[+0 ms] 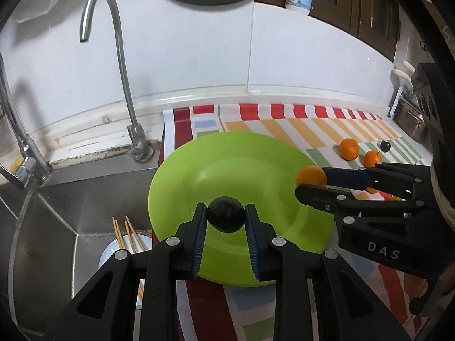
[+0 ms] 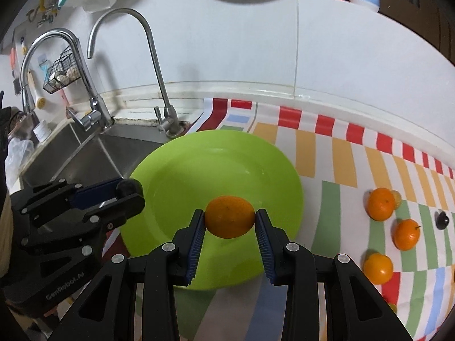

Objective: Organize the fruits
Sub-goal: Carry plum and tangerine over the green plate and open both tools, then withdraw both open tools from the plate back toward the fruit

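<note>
The left hand-held gripper [image 1: 226, 218] is clamped on a dark fruit [image 1: 226, 218], held over the near part of the plate [image 1: 256, 164], which lies directly beneath and ahead of it. The right hand-held gripper [image 2: 229, 217] is clamped on an orange [image 2: 229, 216], also above the plate's near side. Three more oranges [image 2: 380, 204] and a small dark fruit [image 2: 442, 219] wait on the counter [image 2: 341, 164] to its right.
</note>
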Demonstrator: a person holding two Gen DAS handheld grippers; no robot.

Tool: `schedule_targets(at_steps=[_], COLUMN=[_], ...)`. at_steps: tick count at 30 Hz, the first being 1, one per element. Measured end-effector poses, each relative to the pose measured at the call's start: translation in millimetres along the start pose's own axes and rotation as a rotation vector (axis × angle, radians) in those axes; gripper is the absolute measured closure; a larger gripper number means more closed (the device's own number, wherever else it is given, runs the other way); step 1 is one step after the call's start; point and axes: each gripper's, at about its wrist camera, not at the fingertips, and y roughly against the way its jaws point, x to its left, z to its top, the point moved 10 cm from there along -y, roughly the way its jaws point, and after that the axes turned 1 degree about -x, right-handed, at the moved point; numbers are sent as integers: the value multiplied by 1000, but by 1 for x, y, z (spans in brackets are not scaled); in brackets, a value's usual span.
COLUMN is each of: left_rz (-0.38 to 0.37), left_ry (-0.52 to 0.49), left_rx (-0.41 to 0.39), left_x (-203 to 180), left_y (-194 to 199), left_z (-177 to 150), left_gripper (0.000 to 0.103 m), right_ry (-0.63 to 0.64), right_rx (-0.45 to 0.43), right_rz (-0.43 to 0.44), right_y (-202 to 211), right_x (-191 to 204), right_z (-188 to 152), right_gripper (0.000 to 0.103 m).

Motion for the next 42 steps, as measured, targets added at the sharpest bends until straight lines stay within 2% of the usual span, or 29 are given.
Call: schedule_targets(at_steps=[7,11,13,16,24,33,42], left_rz=[-23,-23,-15,-7,2,-50,-138], left_ry=[10,6,2,9,21,-11,-73], left_rx=[24,20,14,4,-49,-109,-135], left_x=[3,4,4,6,-3,-32,-69], left_y=[-8,-4,0,10,46,79,93], left_z=[-3,-2,-2,-2,8,17,22], left_gripper=[76,65,65,64,62,57,56], right_ry=[-3,-11,-17,-27,-50,-90,-137], right_rx=[12,13,7,-10,-79,-168,-218], right_rz=[-16,-21,-18,-31,-63,-127,-211], right_y=[-9,-10,-8,0,44,104,151], right_x=[0,0,0,-2,-7,-17,-31], right_z=[0,-1,1,2,4,2,-10], right_gripper=[66,65,65,59,59,59,59])
